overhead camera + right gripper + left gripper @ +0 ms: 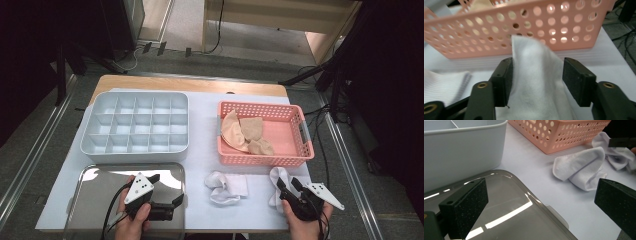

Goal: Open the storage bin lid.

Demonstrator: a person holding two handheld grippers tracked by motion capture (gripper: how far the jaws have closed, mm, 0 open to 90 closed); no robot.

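Note:
Two white socks lie on the white table cover in front of a pink basket [265, 160]. My right gripper [288, 184] stands over the right-hand sock [276, 176]. In the right gripper view this sock [531, 55] rises between the two pads of the gripper [536, 80]; it brushes the left pad, and the jaws stand apart, not pressing it. The other sock [225, 187] lies crumpled to its left. My left gripper [167, 190] hovers open over a shiny steel tray [100, 200], with nothing between its pads [466, 207].
A grey divided organiser [135, 94] sits behind the tray, its compartments bare. The pink basket holds several beige socks [242, 132]. The table's front edge runs just under both hands. Cables and stand legs lie on the floor to the right.

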